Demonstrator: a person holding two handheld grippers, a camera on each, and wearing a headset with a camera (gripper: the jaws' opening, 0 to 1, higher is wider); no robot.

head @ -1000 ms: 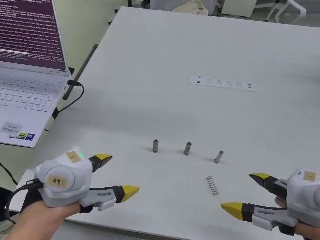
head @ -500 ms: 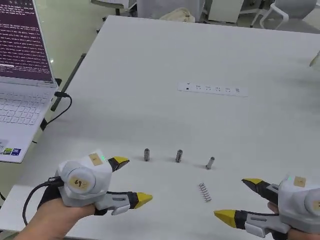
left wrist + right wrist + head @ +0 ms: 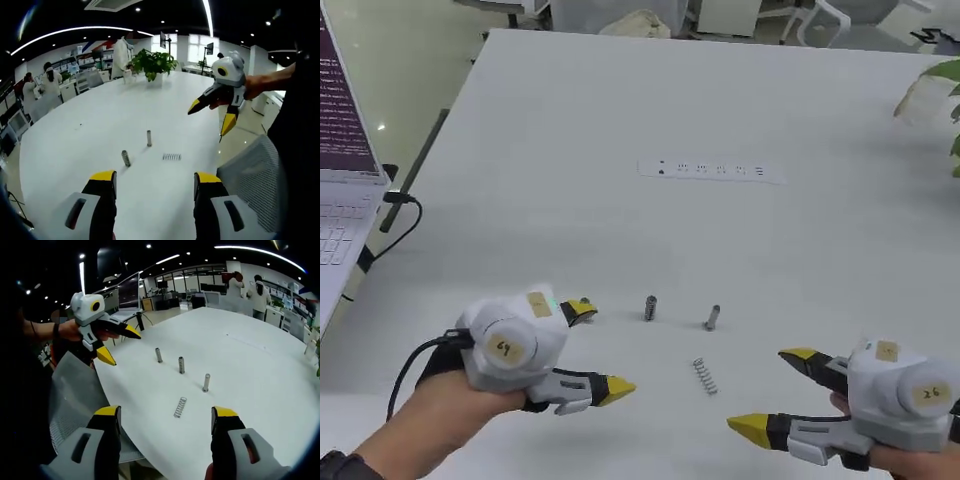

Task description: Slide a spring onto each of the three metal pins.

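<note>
Left hand-held gripper [image 3: 603, 348] and right hand-held gripper [image 3: 769, 389] hover with jaws apart, empty, over a white tabletop [image 3: 620, 120]. A loose spring [image 3: 704, 375] lies flat near three upright metal pins [image 3: 181, 365].

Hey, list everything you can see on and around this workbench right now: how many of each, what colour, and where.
table: one, white, under everything
metal pins: three, grey, upright in a row at mid-table
loose spring: one, grey, lying flat on the near side of the pins
power strip: one, white, further back on the table
laptop: one, white with a purple screen, at the left edge
cable: one, black, beside the laptop
plant: one, green, at the far right corner
left gripper: one, white with yellow tips, open, near left
right gripper: one, same colours, open, near right
hands: two, each holding a gripper
</note>
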